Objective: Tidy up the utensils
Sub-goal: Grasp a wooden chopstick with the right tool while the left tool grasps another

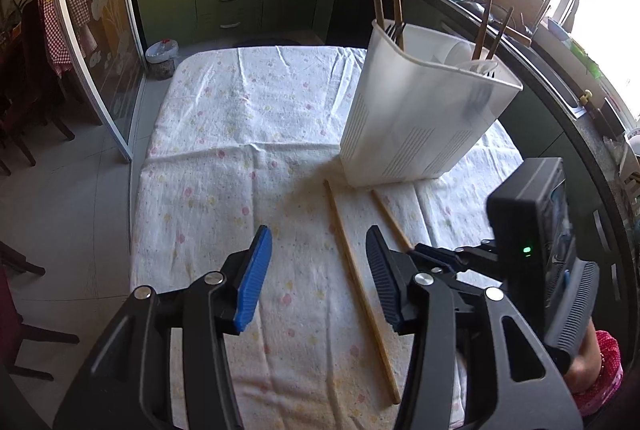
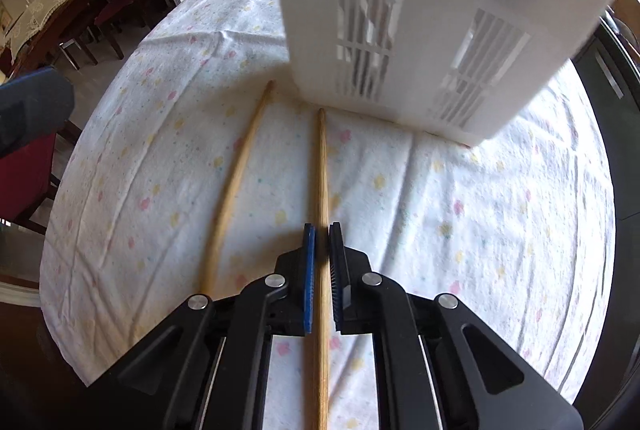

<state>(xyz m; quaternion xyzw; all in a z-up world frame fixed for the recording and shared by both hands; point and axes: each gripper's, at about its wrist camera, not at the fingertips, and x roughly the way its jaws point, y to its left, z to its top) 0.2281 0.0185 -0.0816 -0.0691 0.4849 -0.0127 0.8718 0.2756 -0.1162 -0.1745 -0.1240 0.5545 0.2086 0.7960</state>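
Two wooden chopsticks lie side by side on the flowered tablecloth (image 1: 240, 133), in front of a white slotted utensil holder (image 1: 420, 117) that has several utensils standing in it. My right gripper (image 2: 322, 230) is shut on the right chopstick (image 2: 322, 169), with both pads against its shaft near the cloth. The left chopstick (image 2: 236, 181) lies free beside it. In the left wrist view my left gripper (image 1: 318, 234) hovers open above that free chopstick (image 1: 360, 290), gripping nothing. The held chopstick (image 1: 390, 218) runs under its right finger. The holder (image 2: 420, 9) stands just beyond the chopstick tips.
The right gripper's black housing (image 1: 528, 230) sits close to the right of my left gripper. A counter with a sink (image 1: 560, 25) runs along the right edge. A glass partition (image 1: 92, 29), chairs (image 1: 24, 125) and a small bin (image 1: 162, 55) stand off the table's left and far sides.
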